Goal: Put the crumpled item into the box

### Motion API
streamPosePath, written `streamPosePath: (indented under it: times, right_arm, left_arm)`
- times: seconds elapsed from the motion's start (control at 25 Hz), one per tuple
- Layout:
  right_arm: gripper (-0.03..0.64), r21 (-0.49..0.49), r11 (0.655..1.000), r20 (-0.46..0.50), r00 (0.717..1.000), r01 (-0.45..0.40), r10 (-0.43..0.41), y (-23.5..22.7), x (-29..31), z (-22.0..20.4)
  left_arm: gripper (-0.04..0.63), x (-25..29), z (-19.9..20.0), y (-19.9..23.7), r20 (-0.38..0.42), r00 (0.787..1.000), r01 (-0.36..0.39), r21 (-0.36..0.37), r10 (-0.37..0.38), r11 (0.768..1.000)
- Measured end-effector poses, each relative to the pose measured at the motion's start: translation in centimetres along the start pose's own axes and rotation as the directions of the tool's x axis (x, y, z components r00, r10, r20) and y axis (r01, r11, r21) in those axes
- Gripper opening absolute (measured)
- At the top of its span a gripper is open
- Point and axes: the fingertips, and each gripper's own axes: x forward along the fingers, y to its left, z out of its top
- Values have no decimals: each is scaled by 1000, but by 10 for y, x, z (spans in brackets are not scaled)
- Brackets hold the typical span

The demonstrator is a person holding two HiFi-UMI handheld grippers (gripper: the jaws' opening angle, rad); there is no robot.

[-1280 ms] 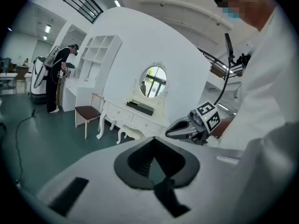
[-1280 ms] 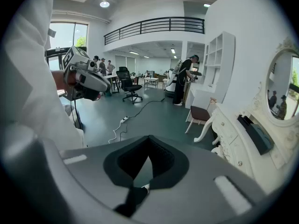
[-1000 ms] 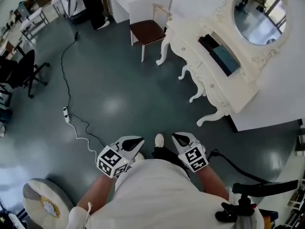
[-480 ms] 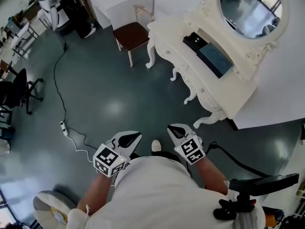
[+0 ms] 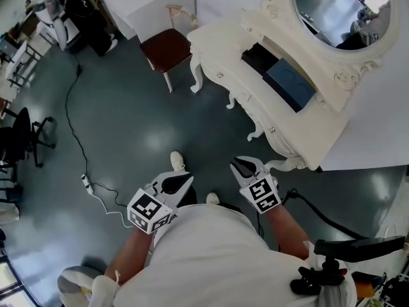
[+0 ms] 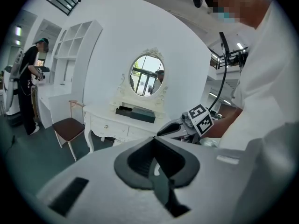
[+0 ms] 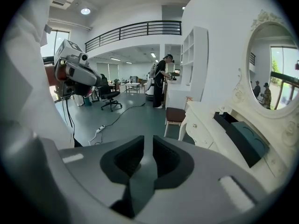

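I see no crumpled item in any view. A dark open box [image 5: 259, 57] with a teal-blue box [image 5: 291, 82] beside it sits on the white dressing table [image 5: 230, 50]; they also show in the right gripper view [image 7: 240, 139]. Both grippers are held close to the body, over the floor and short of the table. My left gripper [image 5: 184, 180] [image 6: 154, 164] has its jaws together with nothing in them. My right gripper [image 5: 238, 164] [image 7: 145, 157] is opening, a narrow gap between the pads, nothing between them.
A wooden chair with a brown seat [image 5: 167, 47] stands left of the table. An oval mirror [image 5: 339, 11] tops it. A white cable and power strip [image 5: 85, 182] lie on the floor at left. A person [image 5: 80, 5] stands far back left. A black stand [image 5: 348, 251] is at lower right.
The person has stepped closer to the dressing table, which now lies nearer the grippers. The right gripper has moved up the view toward the table's leg. Both grippers stay empty.
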Motion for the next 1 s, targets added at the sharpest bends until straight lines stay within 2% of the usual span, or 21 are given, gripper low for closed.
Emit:
streamPosePath:
  times: [0.24,0.44,0.56,0.76,1.0]
  right_arm:
    - [58,21,995,-18,995,93,-93,-64,65,49]
    - [58,24,982,-36,982,187,-186,-113,118,102]
    - [61,38,969,-38,970,243,-241,-140,148,129]
    - [61,30,945,-40,945,327,-326,-197,181,163]
    - [82,7,919,-88,916,394,-392,-299,204,164]
  left_arm:
    - [2,29,44,102,0,997,83,23,-83,996]
    - [2,27,91,180,-14,988,155,98,-155,983]
    - [2,19,103,227,-27,982,189,111,-188,976]
    - [3,17,116,283,-49,982,186,119,-182,975]
    - [3,48,141,317,-36,986,167,105,-164,980]
